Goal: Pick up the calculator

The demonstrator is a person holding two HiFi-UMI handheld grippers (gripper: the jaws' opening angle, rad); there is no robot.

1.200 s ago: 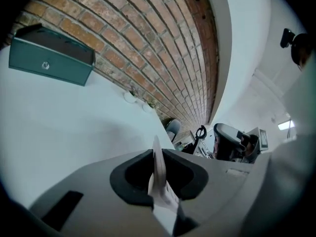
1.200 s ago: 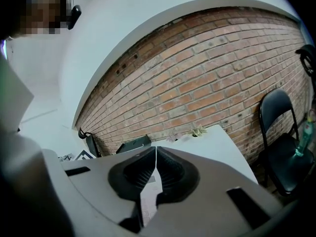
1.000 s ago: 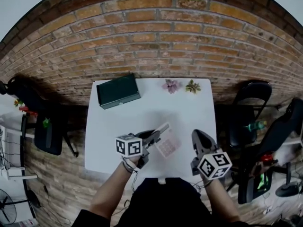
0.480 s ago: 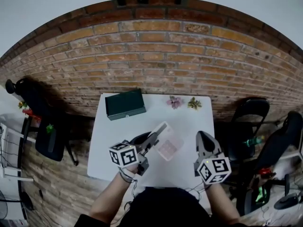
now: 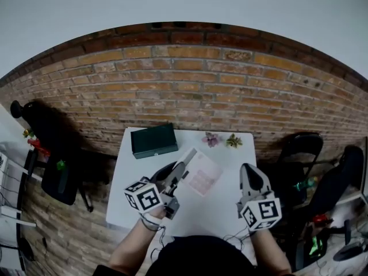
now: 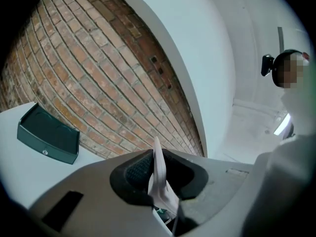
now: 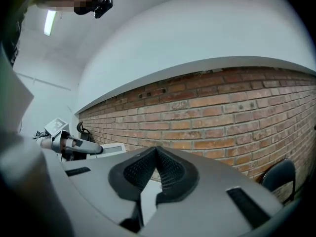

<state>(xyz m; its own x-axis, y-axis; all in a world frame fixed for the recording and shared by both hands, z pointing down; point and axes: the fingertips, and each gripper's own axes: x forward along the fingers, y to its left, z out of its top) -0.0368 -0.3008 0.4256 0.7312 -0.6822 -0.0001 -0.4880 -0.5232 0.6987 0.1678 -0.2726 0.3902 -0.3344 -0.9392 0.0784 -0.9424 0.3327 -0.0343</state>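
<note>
Head view: the pale pink, flat, rectangular plastic calculator is held over the middle of the white rectangular table. Its key face is turned up toward the camera. A faint grid of keys shows, with a lighter strip along its far end. The left gripper holds it by its left edge. The right gripper is well apart from it, to its right, and touches nothing. At the table's far edge are a dark green rectangular box and two small potted plants, one pinkish and one green. Behind them is a red brick wall.

Left gripper view: the calculator appears edge-on, as a thin pale sliver standing upright. The ribbed black pads are clamped on either side of it. This confirms the grip, which the head view only suggests, but no keys can be seen from this angle. The green box sits low at the left on the table.

Right gripper view: the two black pads are pressed together with nothing between them. At the far left the left gripper shows from the side, with a pale flat slab at its tip. The slab is probably the calculator, though I cannot tell for certain. A black chair shows at the lower right.
</note>
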